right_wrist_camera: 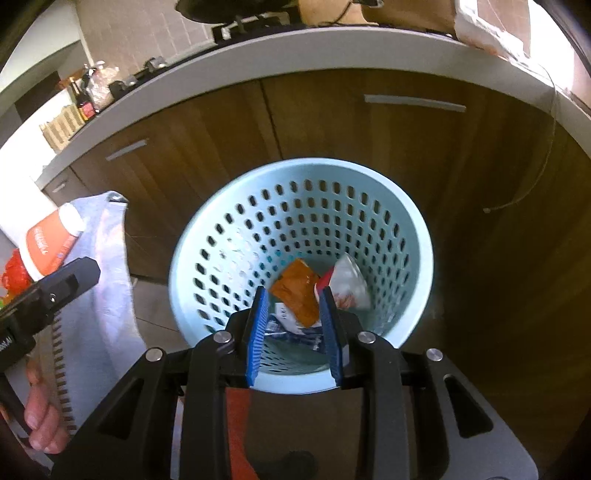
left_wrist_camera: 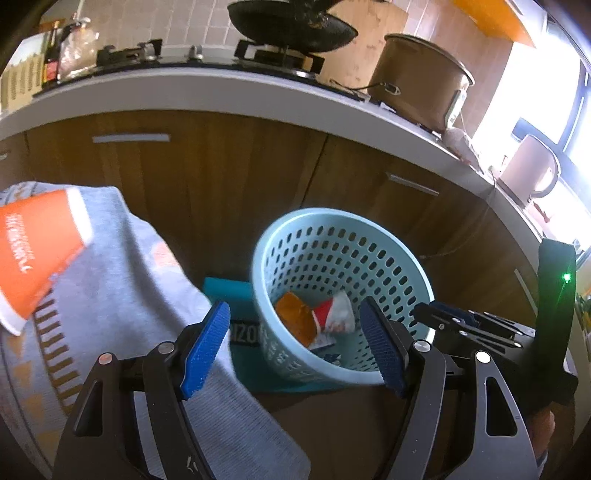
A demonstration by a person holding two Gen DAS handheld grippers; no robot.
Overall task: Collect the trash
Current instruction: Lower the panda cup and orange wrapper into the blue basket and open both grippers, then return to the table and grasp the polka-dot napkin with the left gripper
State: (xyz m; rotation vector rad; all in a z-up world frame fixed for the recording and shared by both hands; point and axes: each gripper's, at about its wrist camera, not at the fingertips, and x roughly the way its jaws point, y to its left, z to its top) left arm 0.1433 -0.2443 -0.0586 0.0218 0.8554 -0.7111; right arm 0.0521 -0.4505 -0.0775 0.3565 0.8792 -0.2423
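Observation:
A light blue perforated trash basket (left_wrist_camera: 388,251) (right_wrist_camera: 413,229) stands on the floor before the wooden cabinets. Inside lie an orange wrapper (left_wrist_camera: 295,317) (right_wrist_camera: 295,291), a red-and-white wrapper (left_wrist_camera: 336,312) (right_wrist_camera: 347,280) and a blue-white one (right_wrist_camera: 291,326). My left gripper (left_wrist_camera: 293,345) is open and empty, just left of and above the basket. My right gripper (right_wrist_camera: 293,326) is open and empty, right above the basket's mouth. An orange paper cup (left_wrist_camera: 33,254) (right_wrist_camera: 51,240) lies on its side on a grey cloth (left_wrist_camera: 122,280) at the left.
Wooden cabinet doors (left_wrist_camera: 207,177) run behind the basket under a white counter (left_wrist_camera: 221,88) with a stove, a wok (left_wrist_camera: 291,22), a rice cooker (left_wrist_camera: 417,77) and a kettle (left_wrist_camera: 532,170). A teal box (left_wrist_camera: 229,291) sits left of the basket. Red trash (right_wrist_camera: 14,273) lies at the far left.

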